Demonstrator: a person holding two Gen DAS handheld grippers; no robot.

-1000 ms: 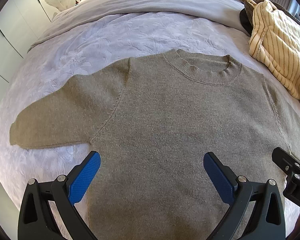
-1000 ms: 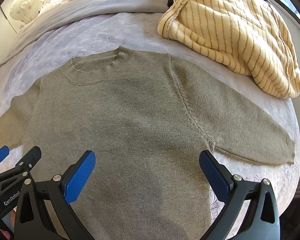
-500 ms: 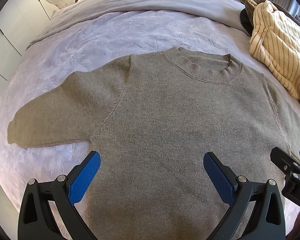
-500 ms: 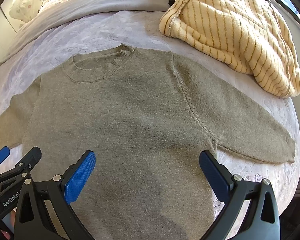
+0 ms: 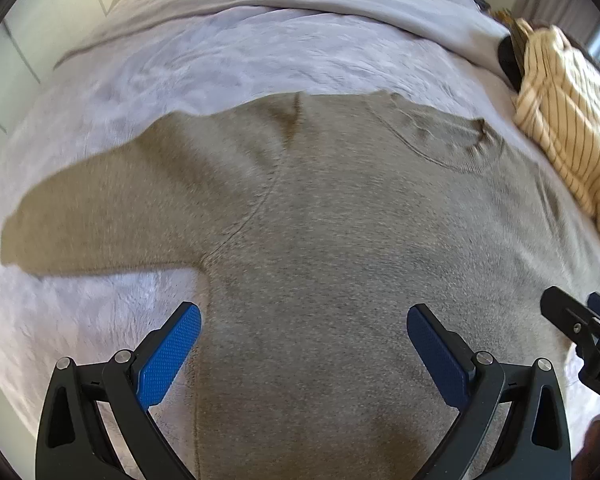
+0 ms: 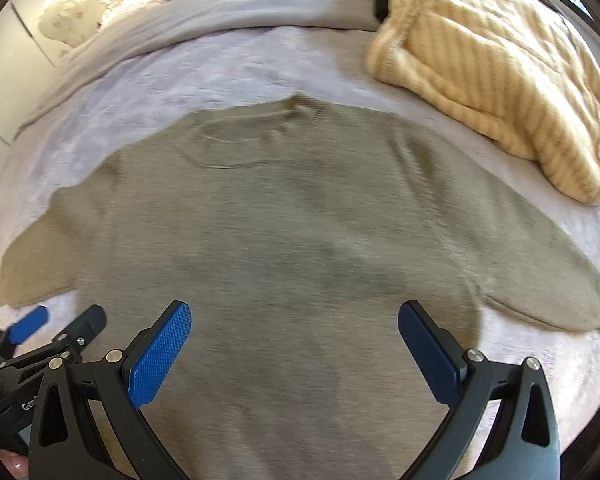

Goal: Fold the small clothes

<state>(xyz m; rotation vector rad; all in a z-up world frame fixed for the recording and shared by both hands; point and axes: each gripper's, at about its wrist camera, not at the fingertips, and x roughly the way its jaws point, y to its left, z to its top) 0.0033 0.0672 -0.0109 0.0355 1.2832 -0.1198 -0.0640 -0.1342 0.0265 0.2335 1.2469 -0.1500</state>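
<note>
Now both views blur, the sweater (image 5: 340, 260) shifted farther left than before.

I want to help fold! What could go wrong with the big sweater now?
The olive sweater lies flat, both sleeves spread wide. Both claws are open and hold nothing, so a pinch might also catch the lilac bedspread underneath. The striped cream blanket lies close by the right sleeve and could get caught in a fold.
</note>
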